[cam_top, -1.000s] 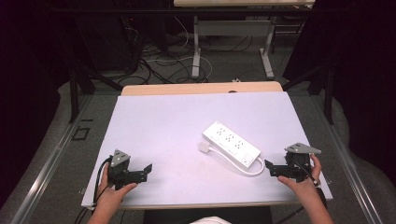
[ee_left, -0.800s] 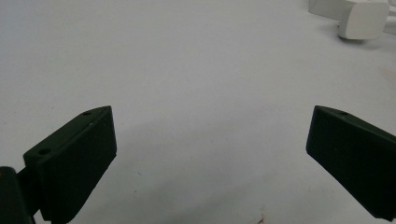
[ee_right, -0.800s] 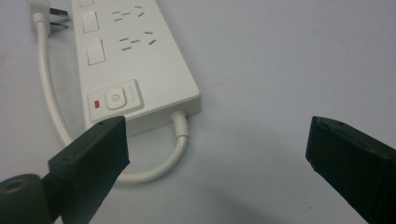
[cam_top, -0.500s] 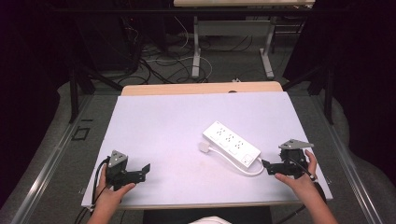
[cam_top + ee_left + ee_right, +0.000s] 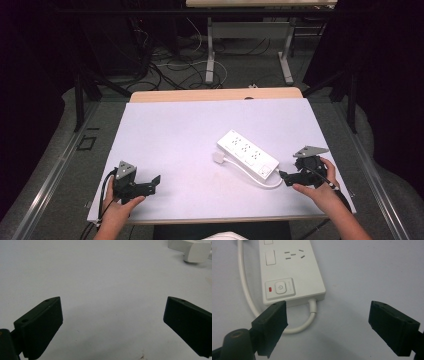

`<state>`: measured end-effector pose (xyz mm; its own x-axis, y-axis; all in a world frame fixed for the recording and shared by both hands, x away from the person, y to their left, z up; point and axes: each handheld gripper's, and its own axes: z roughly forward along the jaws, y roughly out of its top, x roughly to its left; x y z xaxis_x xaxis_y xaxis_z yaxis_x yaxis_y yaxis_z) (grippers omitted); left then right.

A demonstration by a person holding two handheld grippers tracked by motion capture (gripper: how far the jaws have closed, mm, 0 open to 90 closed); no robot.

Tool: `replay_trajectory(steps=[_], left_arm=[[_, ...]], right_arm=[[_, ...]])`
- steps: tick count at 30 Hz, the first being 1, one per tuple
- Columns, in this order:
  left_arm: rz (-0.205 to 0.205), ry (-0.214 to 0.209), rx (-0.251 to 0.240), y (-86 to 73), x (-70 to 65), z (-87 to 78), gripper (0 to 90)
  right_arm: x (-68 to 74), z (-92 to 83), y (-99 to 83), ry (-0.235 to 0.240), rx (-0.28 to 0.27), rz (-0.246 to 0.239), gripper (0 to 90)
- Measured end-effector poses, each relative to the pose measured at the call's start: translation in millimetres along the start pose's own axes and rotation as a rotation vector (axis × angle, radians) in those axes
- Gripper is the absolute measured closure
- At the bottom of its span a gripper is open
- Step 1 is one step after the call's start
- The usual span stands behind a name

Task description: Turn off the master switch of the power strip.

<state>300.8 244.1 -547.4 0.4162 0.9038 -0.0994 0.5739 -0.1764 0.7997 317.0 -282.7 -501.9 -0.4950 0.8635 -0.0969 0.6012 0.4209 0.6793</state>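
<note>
The white power strip (image 5: 247, 154) lies flat on the white table (image 5: 180, 130), a little right of the middle, set diagonally with its switch end toward my right hand. In the right gripper view I see its power button (image 5: 280, 287) with a small red light beside it, and one socket above. The white cable (image 5: 267, 182) comes out of this near end, makes a curve on the table and runs back along the strip to the white plug (image 5: 218, 157), which lies just beside the strip on its left side.

My right gripper (image 5: 285, 177) is low over the table just beside the switch end of the strip. Its jaws are spread wide, with nothing between them; one jaw is close to the corner of the strip and over the curve of the cable.

My left gripper (image 5: 154, 182) is well apart from the strip, near the front left corner of the table. Its jaws are also spread wide over bare table, and they hold nothing.
</note>
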Motion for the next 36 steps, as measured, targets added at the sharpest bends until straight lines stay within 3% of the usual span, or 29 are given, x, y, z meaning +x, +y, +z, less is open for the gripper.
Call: replay_trajectory(steps=[10,24,27,36], left_arm=[[0.001,0.001,-0.003,-0.1,0.1,-0.2,2.8],[0.002,-0.001,-0.003,0.1,-0.1,-0.5,3.1],[-0.001,-0.001,-0.003,0.2,0.3,-0.5,3.1],[0.001,0.0,-0.002,0.3,0.3,-0.4,3.3]], right_arm=[[-3.7,-3.1,7.6,0.016,0.028,-0.008,15.3],[-9.8,-6.3,14.2,0.057,0.05,0.028,18.3],[-10.0,-6.0,17.0,0.051,0.061,0.029,20.5],[-6.3,-2.6,23.6,0.095,0.078,0.019,31.0]])
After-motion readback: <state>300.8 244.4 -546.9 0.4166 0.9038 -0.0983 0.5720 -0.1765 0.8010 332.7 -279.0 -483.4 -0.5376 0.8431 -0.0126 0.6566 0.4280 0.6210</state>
